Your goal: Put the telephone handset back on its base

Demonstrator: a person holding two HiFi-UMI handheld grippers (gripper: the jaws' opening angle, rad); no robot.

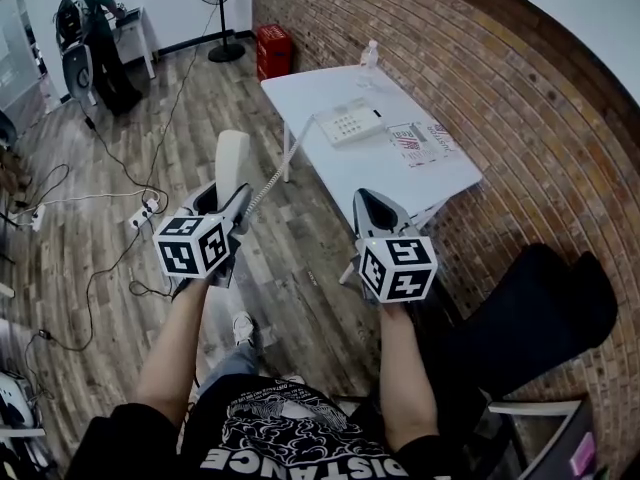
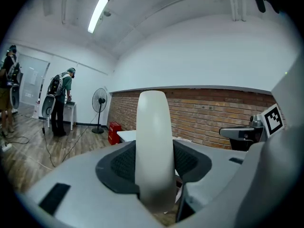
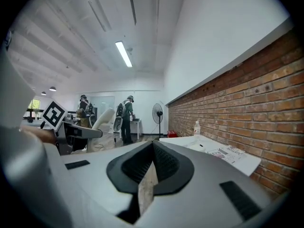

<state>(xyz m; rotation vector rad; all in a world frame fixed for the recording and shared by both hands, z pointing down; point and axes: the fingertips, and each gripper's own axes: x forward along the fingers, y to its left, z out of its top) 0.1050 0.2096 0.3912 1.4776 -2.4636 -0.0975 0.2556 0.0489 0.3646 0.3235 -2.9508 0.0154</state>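
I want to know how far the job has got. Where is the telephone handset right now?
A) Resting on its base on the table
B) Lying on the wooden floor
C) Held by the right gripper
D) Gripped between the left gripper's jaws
D: the left gripper view shows the white handset upright between the jaws of the left gripper, away from the base on the white table; the right gripper holds nothing.
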